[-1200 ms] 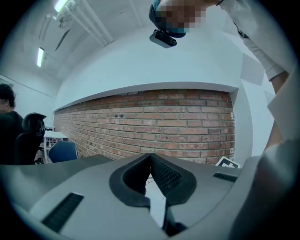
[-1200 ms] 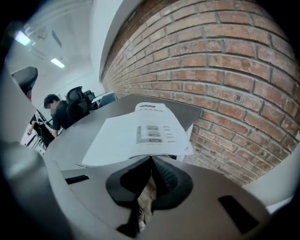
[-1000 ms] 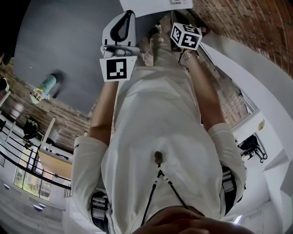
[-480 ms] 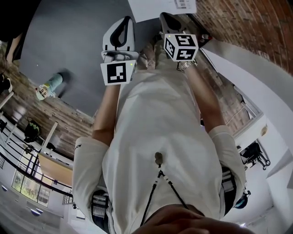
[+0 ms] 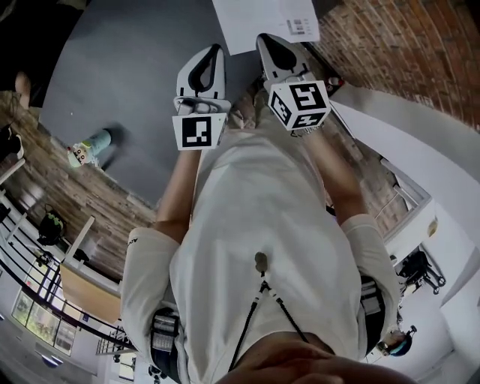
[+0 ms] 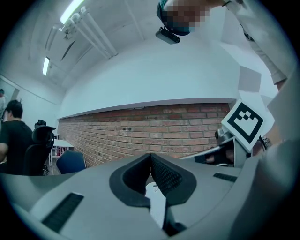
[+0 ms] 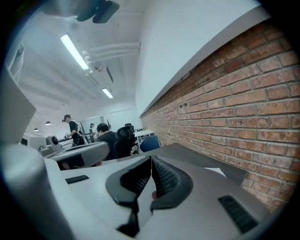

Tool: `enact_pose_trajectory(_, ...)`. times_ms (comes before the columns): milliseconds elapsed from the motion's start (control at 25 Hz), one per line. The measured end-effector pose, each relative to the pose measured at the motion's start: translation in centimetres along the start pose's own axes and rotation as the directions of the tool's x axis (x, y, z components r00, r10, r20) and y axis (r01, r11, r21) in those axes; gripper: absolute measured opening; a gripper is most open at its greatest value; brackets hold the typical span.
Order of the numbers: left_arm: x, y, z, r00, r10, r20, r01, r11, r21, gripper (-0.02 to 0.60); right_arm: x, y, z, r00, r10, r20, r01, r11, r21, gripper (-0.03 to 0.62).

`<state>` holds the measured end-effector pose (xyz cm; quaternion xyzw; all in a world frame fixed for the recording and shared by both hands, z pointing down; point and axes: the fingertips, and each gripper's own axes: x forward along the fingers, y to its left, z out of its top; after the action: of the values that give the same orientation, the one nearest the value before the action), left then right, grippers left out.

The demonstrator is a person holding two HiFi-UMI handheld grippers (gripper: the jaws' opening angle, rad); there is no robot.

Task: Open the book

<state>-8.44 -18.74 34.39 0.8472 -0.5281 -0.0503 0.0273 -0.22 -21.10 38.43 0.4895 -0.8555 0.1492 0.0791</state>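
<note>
- Head view: left gripper [image 5: 216,51] and right gripper [image 5: 264,39] both clenched, empty, near the white book [image 5: 262,21].
- Looks like the approach step; next, slip a jaw under the cover.

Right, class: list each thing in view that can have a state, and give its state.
left gripper: shut, empty.
right gripper: shut, empty.
book: looks closed, flat on the grey table, untouched.
bottle: on the table, away from the book.
</note>
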Motion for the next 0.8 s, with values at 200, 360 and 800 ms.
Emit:
enact_pose_trajectory(200,-1.1,-1.0,1.4,1.0,-0.018,0.022,0.018,1.0,0.004,0.023,-1.8,2.2,2.4,0.998,0.039,0.045,-0.038,0.999,-0.028,0.037)
enact_pose_trajectory(360,-1.7,-0.7,2.2,1.0,-0.016,0.024,0.016,1.0,0.019,0.023,-2.4,3.4,3.1,0.996,0.062,0.064,-0.061,0.998,-0.019,0.037)
enact_pose_trajectory(800,-2.4,-1.1,5.6,0.996,-0.049,0.078,0.046,0.999,0.029,0.023,-3.8,4.8,5.1,0.987,0.064,0.146,-0.063,0.998,-0.01,0.037)
